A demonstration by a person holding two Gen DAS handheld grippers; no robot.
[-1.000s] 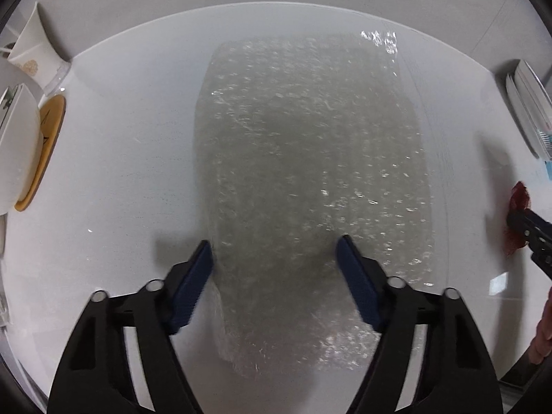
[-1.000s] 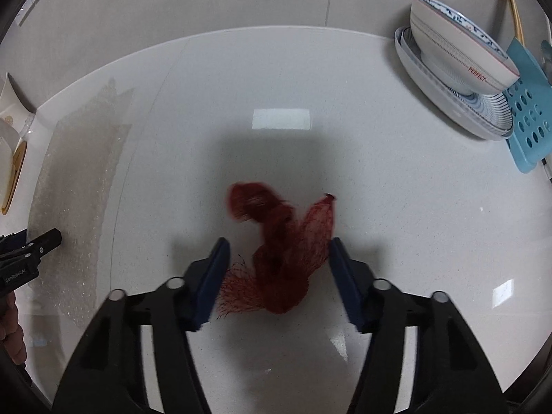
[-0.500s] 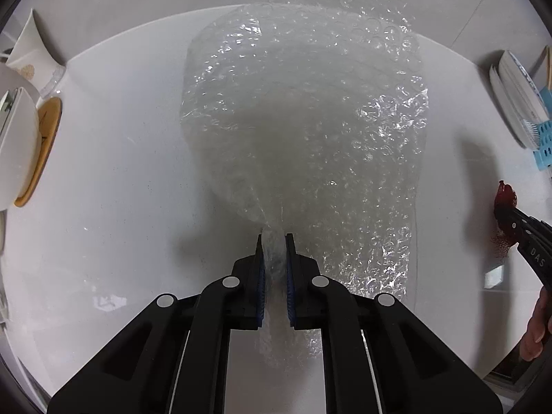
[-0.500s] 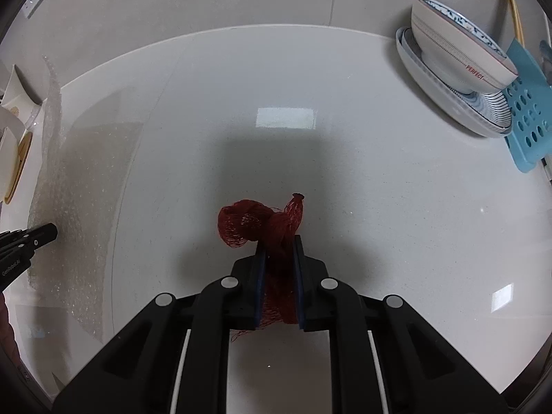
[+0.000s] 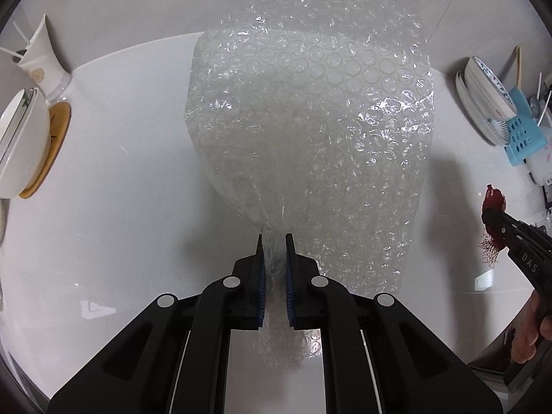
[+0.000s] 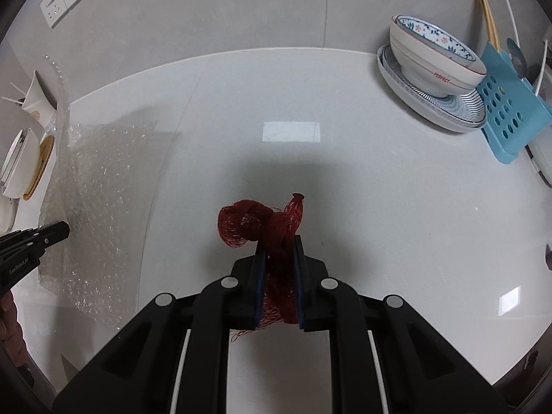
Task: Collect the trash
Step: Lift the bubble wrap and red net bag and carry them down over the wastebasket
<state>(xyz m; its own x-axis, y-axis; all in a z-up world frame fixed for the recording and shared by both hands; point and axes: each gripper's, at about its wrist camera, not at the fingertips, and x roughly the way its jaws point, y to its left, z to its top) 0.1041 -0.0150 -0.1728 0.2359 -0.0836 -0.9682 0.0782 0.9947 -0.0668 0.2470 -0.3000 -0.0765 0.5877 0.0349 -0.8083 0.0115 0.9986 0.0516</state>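
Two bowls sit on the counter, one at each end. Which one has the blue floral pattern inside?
The white bowl on the striped plate, beside the blue perforated rack. The plain white bowl on the wooden coaster shows no floral pattern.

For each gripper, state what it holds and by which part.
The left gripper pinches the clear bubble wrap sheet at its near edge. The right gripper clamps the crumpled red mesh net around its bunched middle.
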